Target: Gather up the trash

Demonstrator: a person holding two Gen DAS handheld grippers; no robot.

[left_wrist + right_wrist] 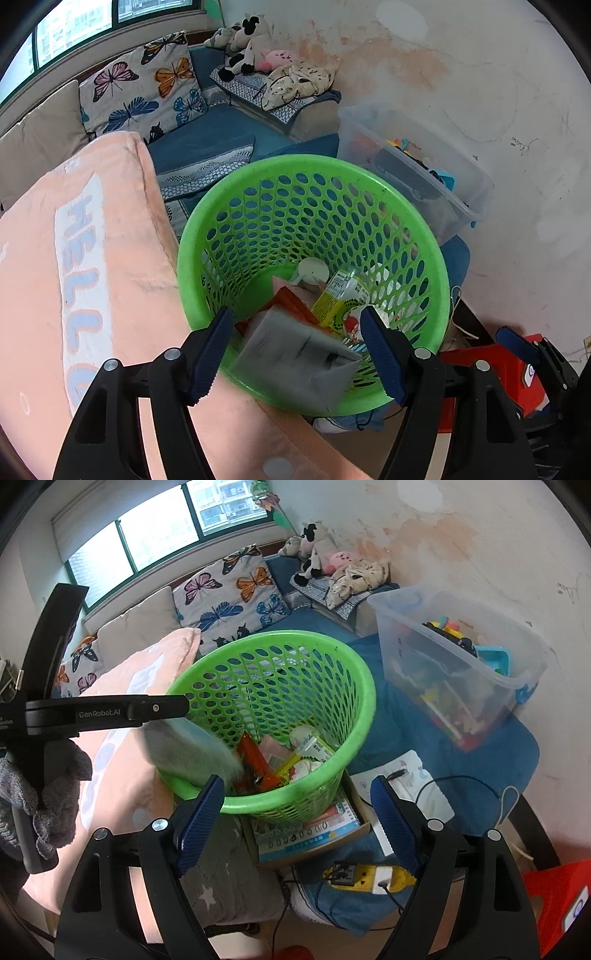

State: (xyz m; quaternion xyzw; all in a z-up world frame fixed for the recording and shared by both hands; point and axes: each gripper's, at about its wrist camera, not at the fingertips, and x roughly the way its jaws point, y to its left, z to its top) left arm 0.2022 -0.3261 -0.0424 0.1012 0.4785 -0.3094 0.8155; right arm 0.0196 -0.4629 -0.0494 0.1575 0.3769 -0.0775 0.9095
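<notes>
A green perforated basket [314, 173] [273, 642] stands beside a peach cushion. It holds trash: an orange wrapper [255, 764], a yellow carton [336, 299] and a white lid [314, 269]. My left gripper [299, 354] is open above the basket's near rim; a blurred grey packet [295, 365] [192, 753] is in mid-air between its fingers, touching neither. In the right wrist view the left gripper's black arm [103, 712] reaches over the basket's left rim. My right gripper [295, 819] is open and empty, just in front of the basket.
A peach cushion [92, 258] lies left of the basket. A clear bin of toys [454, 664] stands at the right by the wall. A box of booklets [306, 834], a yellow power strip [365, 878] and cables lie under my right gripper. A red object [498, 369] is at the right.
</notes>
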